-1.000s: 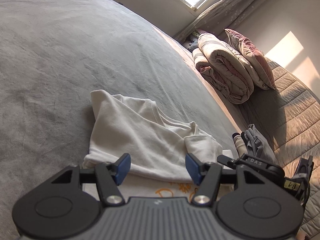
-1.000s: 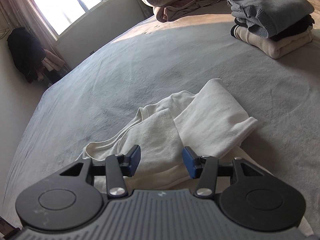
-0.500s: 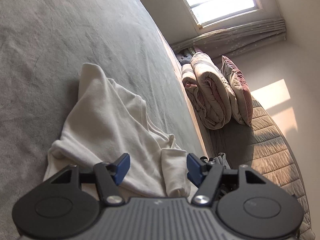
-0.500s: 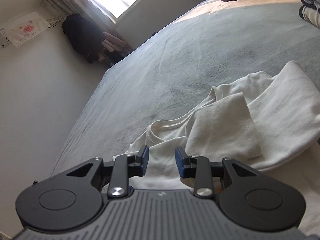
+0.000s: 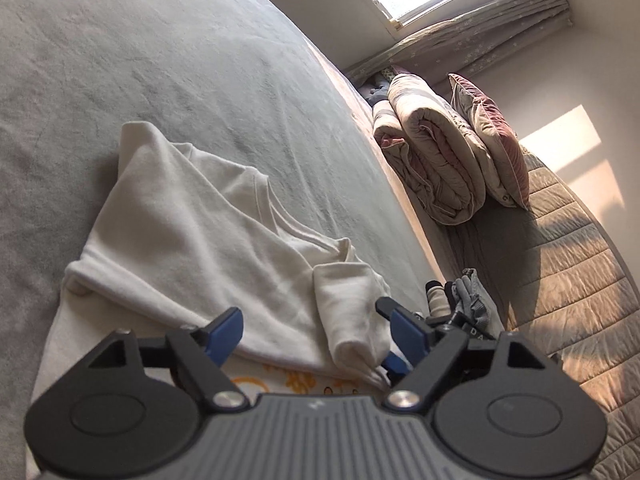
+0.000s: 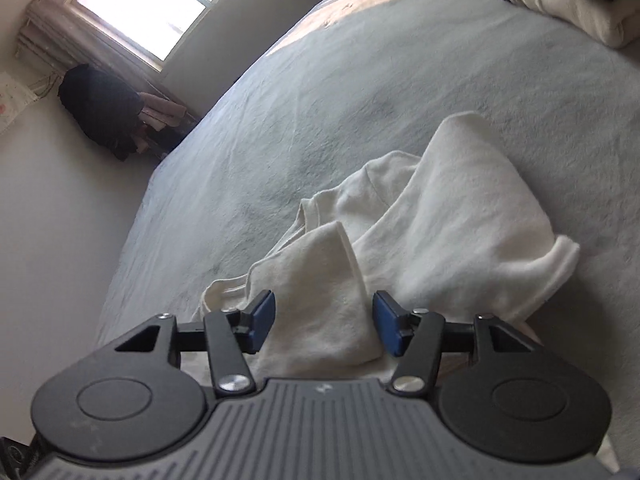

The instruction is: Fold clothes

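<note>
Currently fold partly done: cream shirt [image 5: 192,240] lies on grey bed cover [image 5: 120,60], both sleeves laid inward over body, lower body not yet folded up. Finished stack of clothes [image 6: 568,4] sits well apart. Left gripper [image 5: 316,334]: jaws opening wide, sleeve cuff between, pads clear. Right gripper [image 6: 324,322]: jaws opening, sleeve between, unclamped.

Bed [image 5: 180,80] covered in grey fabric. Rolled quilt [image 5: 432,160] and mauve pillow [image 5: 496,148] at its far edge, touching. Window [image 6: 152,12] lit, with curtain [image 5: 480,20]. Dark bundle [image 6: 100,108] in the corner, possibly hanging clothing.
</note>
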A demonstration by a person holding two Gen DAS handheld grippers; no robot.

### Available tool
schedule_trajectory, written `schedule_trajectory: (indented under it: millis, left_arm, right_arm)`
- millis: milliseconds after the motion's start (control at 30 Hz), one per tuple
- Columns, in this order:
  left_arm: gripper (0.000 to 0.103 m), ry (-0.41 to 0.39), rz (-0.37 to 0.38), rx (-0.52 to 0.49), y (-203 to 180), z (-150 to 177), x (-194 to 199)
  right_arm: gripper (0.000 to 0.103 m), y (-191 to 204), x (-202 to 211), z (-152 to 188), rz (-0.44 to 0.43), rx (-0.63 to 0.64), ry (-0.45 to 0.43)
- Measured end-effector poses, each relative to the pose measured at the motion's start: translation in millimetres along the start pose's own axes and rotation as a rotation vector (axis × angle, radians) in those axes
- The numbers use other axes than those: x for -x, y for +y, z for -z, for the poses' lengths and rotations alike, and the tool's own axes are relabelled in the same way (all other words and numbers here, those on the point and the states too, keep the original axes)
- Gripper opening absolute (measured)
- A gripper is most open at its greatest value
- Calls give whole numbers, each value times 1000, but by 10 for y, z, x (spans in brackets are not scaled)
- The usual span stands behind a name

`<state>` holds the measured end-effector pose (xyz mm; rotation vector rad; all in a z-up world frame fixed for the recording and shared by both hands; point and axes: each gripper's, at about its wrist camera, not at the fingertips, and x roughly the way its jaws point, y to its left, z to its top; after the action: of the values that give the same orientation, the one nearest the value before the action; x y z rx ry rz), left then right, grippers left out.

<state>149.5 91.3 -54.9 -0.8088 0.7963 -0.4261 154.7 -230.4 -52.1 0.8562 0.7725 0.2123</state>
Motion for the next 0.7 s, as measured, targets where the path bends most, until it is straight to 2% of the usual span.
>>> schedule_trajectory:
  millis: [133,200,233,333,433,467,533,633,667,700]
  left_arm:
    - [83,7,88,147,167,25,-107]
    - [85,2,113,189,228,30,-137]
    - [85,-2,113,195,247,33,-146]
    - [85,-25,105,208,285,39,-140]
    - [85,-65,85,200,277,18,-88]
    - [83,-81,58,183,257,5,-78]
    - [82,-109,6,145,216,-20,-76]
    - [68,-136,-80,96,162,-41,-131]
    - [54,-144,-111,82,145,-46,-155]
    - [21,-155,-152,66,159,-46,-164]
  right_arm:
    - [59,-6,-105,53,-219,-116,101]
    - [59,33,-125,83,-325,-160,155]
    - [59,65,-125,96,-351,-164,175]
    - [59,155,-49,92,-325,-120,171]
    - [59,219,65,13,-225,-54,121]
    - [59,253,115,-4,-163,2,90]
    - [59,340,235,-18,0,167,6]
    - [59,435,364,41,235,398,-116]
    - [59,432,379,89,280,440,-139]
    - [59,409,383,140,299,460,-149]
